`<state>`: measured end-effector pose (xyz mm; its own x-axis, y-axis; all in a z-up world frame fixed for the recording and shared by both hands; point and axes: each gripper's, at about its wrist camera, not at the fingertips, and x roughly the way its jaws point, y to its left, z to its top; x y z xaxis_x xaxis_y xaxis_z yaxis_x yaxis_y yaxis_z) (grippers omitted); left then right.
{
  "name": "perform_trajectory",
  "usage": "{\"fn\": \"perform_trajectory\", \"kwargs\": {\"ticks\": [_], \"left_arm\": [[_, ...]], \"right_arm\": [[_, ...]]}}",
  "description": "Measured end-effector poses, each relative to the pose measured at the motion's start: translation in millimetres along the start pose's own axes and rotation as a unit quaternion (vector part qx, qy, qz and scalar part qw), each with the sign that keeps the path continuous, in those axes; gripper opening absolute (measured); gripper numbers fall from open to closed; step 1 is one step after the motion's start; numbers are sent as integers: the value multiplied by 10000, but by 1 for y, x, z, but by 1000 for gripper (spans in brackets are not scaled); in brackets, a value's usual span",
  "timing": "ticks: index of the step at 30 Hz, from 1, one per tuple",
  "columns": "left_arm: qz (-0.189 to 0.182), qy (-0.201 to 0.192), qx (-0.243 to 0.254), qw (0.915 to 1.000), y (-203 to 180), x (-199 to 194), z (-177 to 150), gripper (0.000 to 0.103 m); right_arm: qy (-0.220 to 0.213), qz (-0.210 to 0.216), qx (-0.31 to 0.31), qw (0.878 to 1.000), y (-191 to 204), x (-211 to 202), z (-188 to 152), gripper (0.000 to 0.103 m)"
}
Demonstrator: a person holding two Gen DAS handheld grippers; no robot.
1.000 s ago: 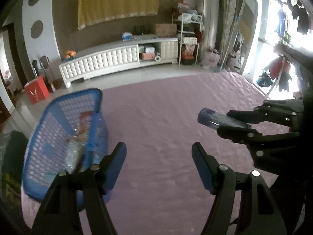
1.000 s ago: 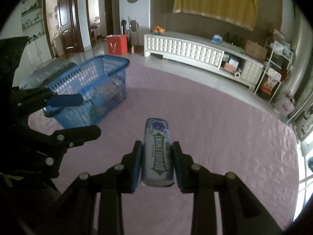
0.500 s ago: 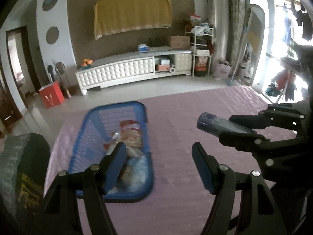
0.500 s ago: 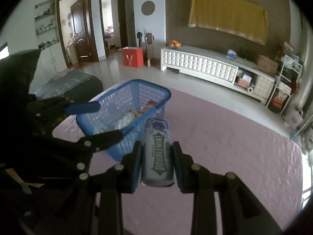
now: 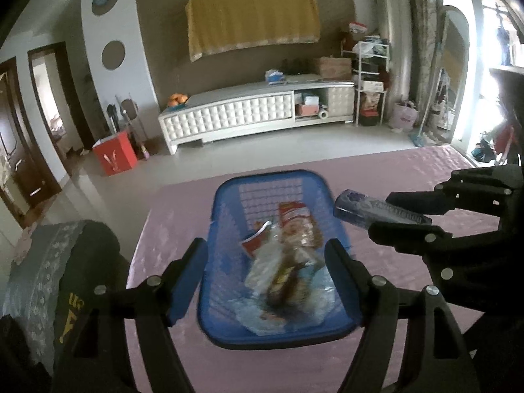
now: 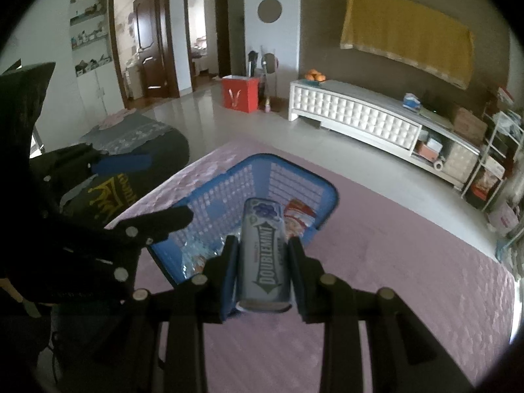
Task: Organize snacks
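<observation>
blue basket [image 5: 226, 203] holds snack packets [image 5: 288, 255]; right tool [image 6: 263, 262] grips doublemint pack [image 6: 265, 262], left tool [image 5: 267, 275] opening, empty.

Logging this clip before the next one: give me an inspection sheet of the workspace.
Surface: pink cloth, bare apart from the basket.
Job's things: blue basket holding snack packets; Doublemint container in the right tool, over the basket's near edge.
Clutter: dark garment beside the cloth.
Grippers: right tool shut on the container; left tool empty, jaws opening, above the basket.
Cables: nothing seen.
Surroundings: white cabinet, red box, yellow cloth on the wall.
</observation>
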<state>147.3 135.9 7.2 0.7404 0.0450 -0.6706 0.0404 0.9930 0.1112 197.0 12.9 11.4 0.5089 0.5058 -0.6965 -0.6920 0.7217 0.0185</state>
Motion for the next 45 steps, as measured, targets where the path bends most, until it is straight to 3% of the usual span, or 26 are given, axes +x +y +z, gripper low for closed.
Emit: {"fn": "perform_trajectory", "kwargs": {"ticks": [9, 15, 20, 29, 32, 34, 39, 45], "left_arm": [[163, 366, -400, 9984, 49, 39, -17, 72], [35, 637, -722, 9953, 77, 69, -30, 72], [-23, 765, -828, 9936, 84, 82, -38, 72], [-63, 866, -953, 9917, 85, 84, -49, 72], [-43, 815, -1033, 9913, 86, 76, -51, 72], [-20, 747, -1076, 9914, 83, 70, -51, 72], [101, 495, -941, 9943, 61, 42, -50, 72], [-150, 69, -948, 9954, 28, 1, -50, 72]], "right_arm": [[619, 23, -197, 9979, 19, 58, 9, 35], [1107, 196, -327, 9931, 31, 103, 5, 35], [1448, 99, -354, 9888, 37, 132, 0, 35], [1711, 262, -427, 9840, 42, 147, -1, 35], [1601, 319, -370, 9859, 41, 140, 0, 44], [1431, 350, -231, 9888, 35, 130, 1, 56], [965, 208, 35, 9951, 24, 88, -4, 56], [250, -11, 297, 9992, 17, 20, -18, 56]]}}
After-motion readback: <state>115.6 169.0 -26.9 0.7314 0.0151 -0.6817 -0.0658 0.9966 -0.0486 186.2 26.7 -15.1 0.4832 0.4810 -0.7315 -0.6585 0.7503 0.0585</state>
